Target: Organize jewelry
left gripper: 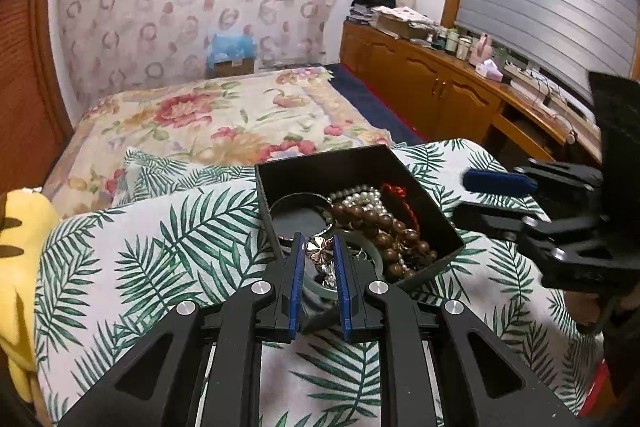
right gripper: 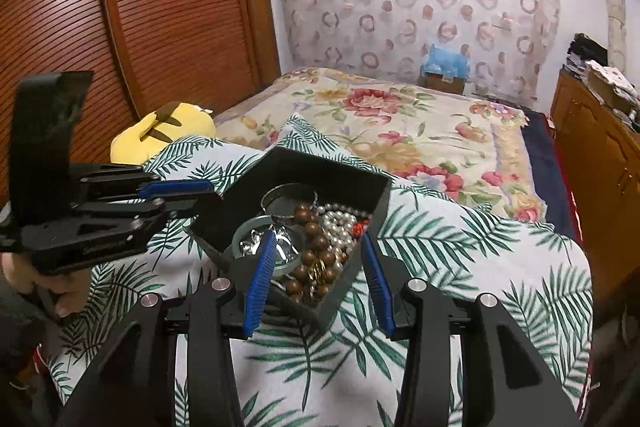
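A black open box (left gripper: pixel 440 227) (right gripper: pixel 344 179) sits on a palm-leaf pillow (left gripper: pixel 168 251) (right gripper: pixel 460 259). It holds brown wooden beads (left gripper: pixel 384 227) (right gripper: pixel 316 247), a white pearl strand (left gripper: pixel 360 195) (right gripper: pixel 340 225), a red cord (left gripper: pixel 396 193), a dark bangle (left gripper: pixel 298 215) and a pale green bangle (left gripper: pixel 370 255). My left gripper (left gripper: pixel 318 243) reaches over the box's near rim, its jaws narrowly apart around a silver clover chain (left gripper: pixel 320 253). My right gripper (right gripper: pixel 318 249) is open, its fingers straddling the box's near corner. Each gripper shows in the other view (left gripper: pixel 480 199) (right gripper: pixel 192 195).
The pillow lies on a bed with a floral blanket (left gripper: pixel 224 119) (right gripper: pixel 400 123). A yellow plush toy (left gripper: pixel 20 267) (right gripper: pixel 164 131) lies beside the pillow. Wooden cabinets with clutter (left gripper: pixel 440 75) line the right wall. A slatted wardrobe (right gripper: pixel 120 7) stands left.
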The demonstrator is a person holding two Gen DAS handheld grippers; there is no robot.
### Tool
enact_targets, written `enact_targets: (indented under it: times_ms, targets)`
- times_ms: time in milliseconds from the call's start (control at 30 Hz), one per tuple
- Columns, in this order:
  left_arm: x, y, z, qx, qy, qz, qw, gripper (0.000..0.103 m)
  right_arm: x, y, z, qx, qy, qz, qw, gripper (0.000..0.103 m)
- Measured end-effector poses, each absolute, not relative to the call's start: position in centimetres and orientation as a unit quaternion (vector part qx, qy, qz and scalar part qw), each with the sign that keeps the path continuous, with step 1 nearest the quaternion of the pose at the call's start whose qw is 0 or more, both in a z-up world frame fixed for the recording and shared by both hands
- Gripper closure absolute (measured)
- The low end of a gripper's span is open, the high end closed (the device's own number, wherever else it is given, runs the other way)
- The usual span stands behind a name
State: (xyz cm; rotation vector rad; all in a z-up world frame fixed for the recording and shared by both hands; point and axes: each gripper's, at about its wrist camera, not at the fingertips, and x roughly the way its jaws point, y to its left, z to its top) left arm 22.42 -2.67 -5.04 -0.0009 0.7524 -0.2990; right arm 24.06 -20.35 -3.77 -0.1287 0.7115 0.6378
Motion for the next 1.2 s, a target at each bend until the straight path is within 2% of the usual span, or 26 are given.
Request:
enact_targets:
  times_ms: [67, 100, 267, 333, 367, 433, 533, 633, 667, 1200]
  targets:
    - [22.4, -2.7, -5.1, -0.003, 0.365, -0.141, 0.920, 0.089, 23.3, -20.9, -3.7, -0.058, 0.341, 0.302, 0.889, 0.057]
    - [22.4, -2.8, -5.2, -0.003, 0.366, -0.138, 0.920, 0.084, 23.0, -21.2, -3.6, -0.056, 0.339, 0.298, 0.890, 0.057]
    - [21.3, -3.3, -4.7, 0.000, 0.357, -0.127, 0.925, 0.057, 21.2, -22.2, -3.3, -0.044, 0.331, 0.282, 0.899, 0.052]
    - [20.6, -3.2, -4.4, -0.002, 0.349, -0.117, 0.930, 0.036, 20.3, -22.7, -3.1, -0.036, 0.326, 0.269, 0.905, 0.049]
    - [19.9, -3.2, -4.1, -0.002, 0.343, -0.111, 0.933, 0.032, 19.6, -23.0, -2.9, -0.031, 0.321, 0.261, 0.910, 0.046]
    - [18.5, -3.1, -3.6, -0.001, 0.333, -0.097, 0.938, 0.016, 18.4, -23.5, -2.4, -0.022, 0.309, 0.246, 0.918, 0.033]
    - [16.4, -3.0, -3.1, 0.009, 0.322, -0.070, 0.944, 0.008, 16.5, -24.0, -1.7, -0.013, 0.292, 0.224, 0.930, 0.018]
    - [14.4, -3.0, -2.6, 0.022, 0.314, -0.050, 0.948, 0.008, 14.5, -24.4, -1.0, -0.007, 0.271, 0.206, 0.940, 0.005]
    - [13.6, -3.0, -2.4, 0.024, 0.312, -0.046, 0.948, 0.008, 14.0, -24.4, -0.9, -0.007, 0.267, 0.203, 0.942, 0.003]
    - [8.4, -3.0, -0.7, 0.017, 0.283, -0.033, 0.958, 0.008, 10.5, -24.9, -0.1, 0.008, 0.238, 0.187, 0.953, 0.003]
